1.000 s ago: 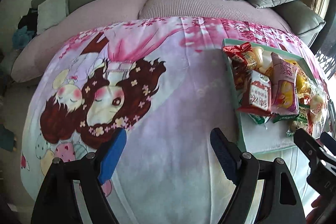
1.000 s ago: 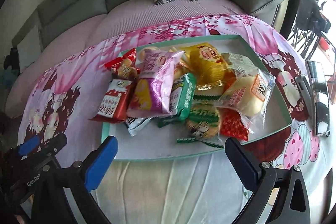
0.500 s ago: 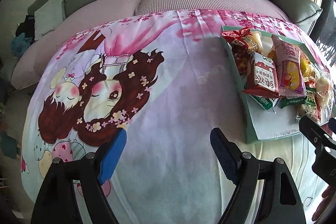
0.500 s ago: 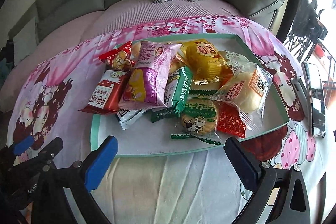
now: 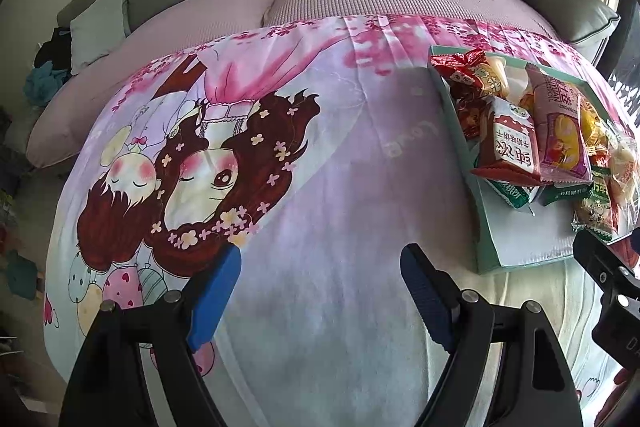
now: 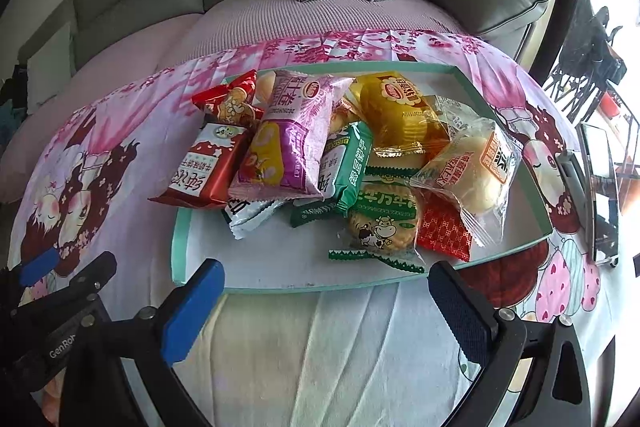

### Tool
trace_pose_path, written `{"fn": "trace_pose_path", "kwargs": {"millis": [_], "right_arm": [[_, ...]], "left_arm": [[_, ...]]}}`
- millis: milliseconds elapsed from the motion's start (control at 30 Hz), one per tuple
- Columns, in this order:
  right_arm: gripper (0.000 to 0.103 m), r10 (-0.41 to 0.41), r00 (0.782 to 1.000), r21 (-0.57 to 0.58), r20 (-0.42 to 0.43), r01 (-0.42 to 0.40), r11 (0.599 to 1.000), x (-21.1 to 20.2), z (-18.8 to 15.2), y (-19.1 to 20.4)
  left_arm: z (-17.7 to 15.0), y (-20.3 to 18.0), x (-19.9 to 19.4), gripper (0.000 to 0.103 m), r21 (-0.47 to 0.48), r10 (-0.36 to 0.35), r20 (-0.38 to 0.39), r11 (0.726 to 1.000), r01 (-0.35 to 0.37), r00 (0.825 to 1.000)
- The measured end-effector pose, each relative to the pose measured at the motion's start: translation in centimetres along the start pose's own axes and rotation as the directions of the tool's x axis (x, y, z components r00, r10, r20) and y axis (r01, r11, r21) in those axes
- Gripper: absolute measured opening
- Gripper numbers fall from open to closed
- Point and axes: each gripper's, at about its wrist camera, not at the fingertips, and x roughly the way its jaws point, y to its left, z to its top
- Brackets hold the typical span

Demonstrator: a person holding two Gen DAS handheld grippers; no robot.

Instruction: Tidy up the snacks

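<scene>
Nearby, snack pile (image 6: 332,155) fills tray (image 6: 180,239); phone (image 6: 600,187) beside.

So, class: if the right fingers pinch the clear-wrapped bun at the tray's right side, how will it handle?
The clear-wrapped bun looks puffy, so it is probably light and will squash under a firm pinch. Its glossy film may slip or crinkle. It leans on other packets in the tray, so lifting it may shift them.
</scene>
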Motion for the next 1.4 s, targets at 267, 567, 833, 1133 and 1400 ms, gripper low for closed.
{"fn": "trace_pose_path", "kwargs": {"millis": [267,567,833,1133,1400], "right_arm": [[0.103,-0.002,1.000,-0.006,-0.008,0.002,1.000,0.10,-0.01,-0.03],[0.103,-0.004,1.000,-0.006,-0.010,0.004,1.000,0.07,0.01,0.06],[0.103,-0.001,1.000,-0.013,-0.007,0.001,1.000,-0.10,0.08,0.17],[0.103,-0.001,1.000,-0.018,-0.006,0.001,1.000,-0.12,0.08,0.18],[0.103,0.000,1.000,-0.019,-0.008,0.000,1.000,-0.09,0.07,0.15]], "left_arm": [[-0.06,-0.10,0.55,0.083,-0.002,0.002,-0.025,1.000,-0.002,1.000],[0.00,0.18,0.60,0.083,-0.017,0.000,-0.024,1.000,-0.001,1.000],[-0.01,0.23,0.72,0.083,-0.024,0.002,-0.028,1.000,-0.002,1.000],[0.00,0.30,0.71,0.083,-0.031,0.003,-0.028,1.000,-0.004,1.000],[0.08,0.39,0.81,0.083,-0.040,0.006,-0.032,0.999,-0.008,0.999]]}}
